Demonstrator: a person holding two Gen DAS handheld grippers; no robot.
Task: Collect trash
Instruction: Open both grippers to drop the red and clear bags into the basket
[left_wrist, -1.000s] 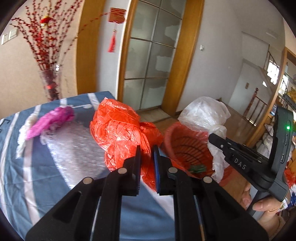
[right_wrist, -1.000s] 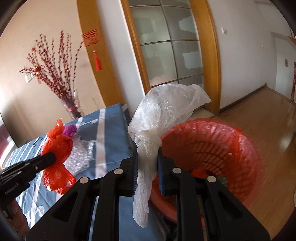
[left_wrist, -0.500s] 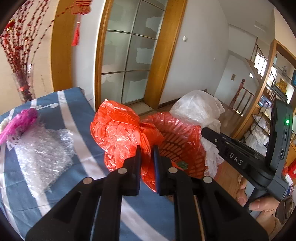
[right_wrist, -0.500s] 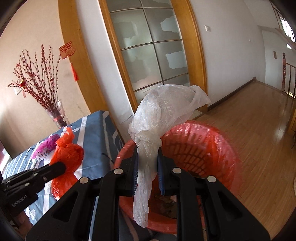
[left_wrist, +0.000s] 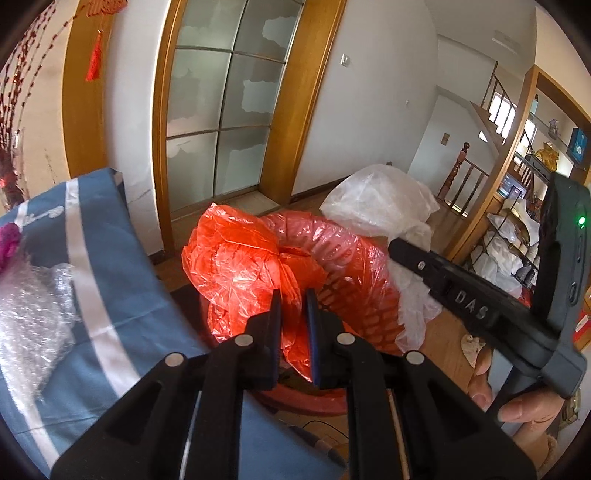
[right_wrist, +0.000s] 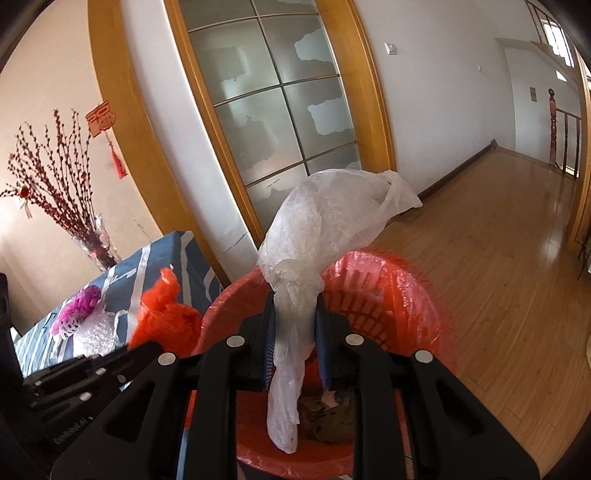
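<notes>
My left gripper (left_wrist: 292, 295) is shut on a crumpled red plastic bag (left_wrist: 240, 258) and holds it over the near rim of a red mesh basket (left_wrist: 354, 254) lined with red plastic. My right gripper (right_wrist: 294, 299) is shut on a clear white plastic bag (right_wrist: 325, 221), which hangs over the same basket (right_wrist: 406, 295). The white bag (left_wrist: 384, 206) and the right gripper's body (left_wrist: 480, 310) show in the left wrist view. The red bag (right_wrist: 162, 317) shows at the left of the right wrist view. Dark scraps (right_wrist: 325, 417) lie in the basket.
A table with a blue striped cloth (left_wrist: 92, 266) is at the left, with bubble wrap (left_wrist: 29, 314) and a pink bag (right_wrist: 77, 310) on it. A vase of red branches (right_wrist: 92, 240) stands at its far end. Wood floor (right_wrist: 498, 240) lies to the right.
Both grippers have moved right, off the table and over the red basket, each carrying its bag. The table has slid to the left in both views.
</notes>
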